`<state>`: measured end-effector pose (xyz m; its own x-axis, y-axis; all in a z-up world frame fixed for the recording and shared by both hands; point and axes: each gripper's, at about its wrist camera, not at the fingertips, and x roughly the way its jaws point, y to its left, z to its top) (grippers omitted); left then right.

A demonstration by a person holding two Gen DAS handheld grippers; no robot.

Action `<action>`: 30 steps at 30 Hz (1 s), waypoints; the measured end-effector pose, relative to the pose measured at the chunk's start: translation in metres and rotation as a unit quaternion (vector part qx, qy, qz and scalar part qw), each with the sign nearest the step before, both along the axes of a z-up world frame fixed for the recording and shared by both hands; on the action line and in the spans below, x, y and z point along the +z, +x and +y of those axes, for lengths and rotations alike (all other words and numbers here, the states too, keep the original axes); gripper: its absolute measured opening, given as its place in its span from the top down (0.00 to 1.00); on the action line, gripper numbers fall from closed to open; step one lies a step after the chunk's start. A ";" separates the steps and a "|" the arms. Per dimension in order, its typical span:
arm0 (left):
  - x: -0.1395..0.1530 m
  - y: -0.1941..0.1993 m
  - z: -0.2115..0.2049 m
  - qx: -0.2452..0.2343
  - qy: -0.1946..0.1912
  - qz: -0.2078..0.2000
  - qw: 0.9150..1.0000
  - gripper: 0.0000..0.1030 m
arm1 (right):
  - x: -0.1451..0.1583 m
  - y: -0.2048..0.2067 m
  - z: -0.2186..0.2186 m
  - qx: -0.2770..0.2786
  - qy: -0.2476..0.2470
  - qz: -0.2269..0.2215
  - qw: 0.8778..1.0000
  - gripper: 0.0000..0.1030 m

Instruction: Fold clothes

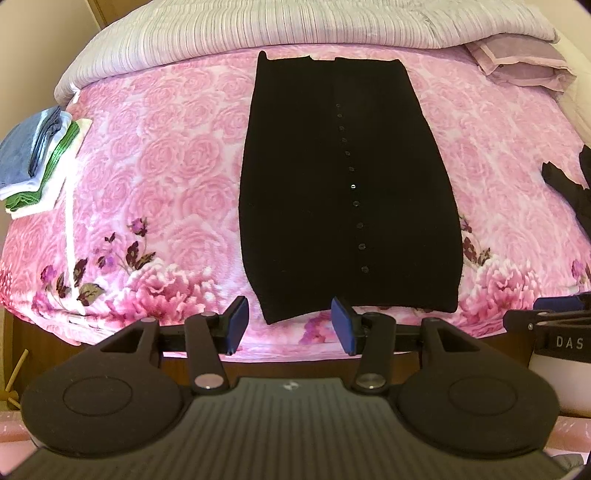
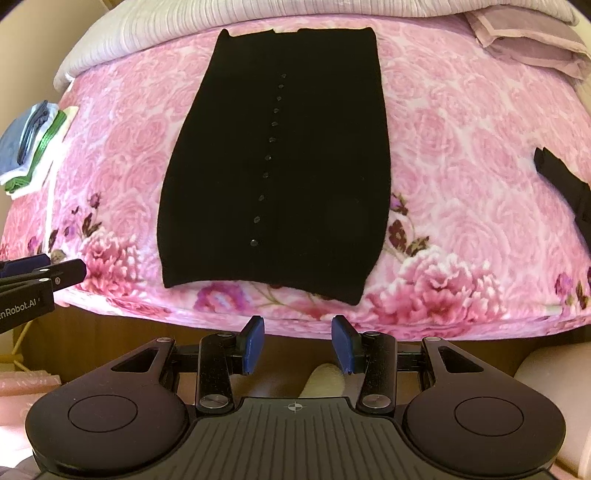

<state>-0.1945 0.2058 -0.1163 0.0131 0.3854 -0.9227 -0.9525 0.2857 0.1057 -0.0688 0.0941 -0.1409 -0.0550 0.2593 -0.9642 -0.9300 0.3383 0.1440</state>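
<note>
A black buttoned garment (image 1: pixel 343 184) lies flat on the pink floral bed cover (image 1: pixel 159 166), folded into a long panel with a row of buttons down its middle. It also shows in the right wrist view (image 2: pixel 280 162). My left gripper (image 1: pixel 290 325) is open and empty, just short of the garment's near hem at the bed edge. My right gripper (image 2: pixel 298 345) is open and empty, below the bed edge and apart from the hem. Each gripper shows at the side of the other's view, the right one (image 1: pixel 554 317) and the left one (image 2: pixel 40 273).
A stack of folded clothes (image 1: pixel 37 158) sits at the bed's left edge. Another black garment (image 2: pixel 565 184) lies at the right edge. A grey striped blanket (image 1: pixel 258 33) and a folded mauve cloth (image 1: pixel 524 62) lie at the back.
</note>
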 end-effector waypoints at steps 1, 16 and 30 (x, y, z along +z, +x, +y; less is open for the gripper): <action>0.000 0.002 0.000 0.001 -0.001 0.000 1.000 0.56 | 0.000 0.002 0.000 0.002 0.000 -0.001 1.000 0.57; -0.017 -0.002 0.004 0.060 -0.012 -0.003 0.998 0.56 | -0.006 0.047 -0.001 0.011 0.021 -0.006 1.000 0.57; -0.089 -0.068 0.042 0.083 -0.029 -0.030 0.996 0.56 | -0.069 0.093 -0.002 -0.100 0.084 0.023 0.991 0.57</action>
<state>-0.2622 0.2477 -0.2049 0.0089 0.3328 -0.9430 -0.9912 0.1278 0.0358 0.0246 0.0919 -0.2097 -0.0303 0.4262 -0.9041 -0.8381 0.4821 0.2554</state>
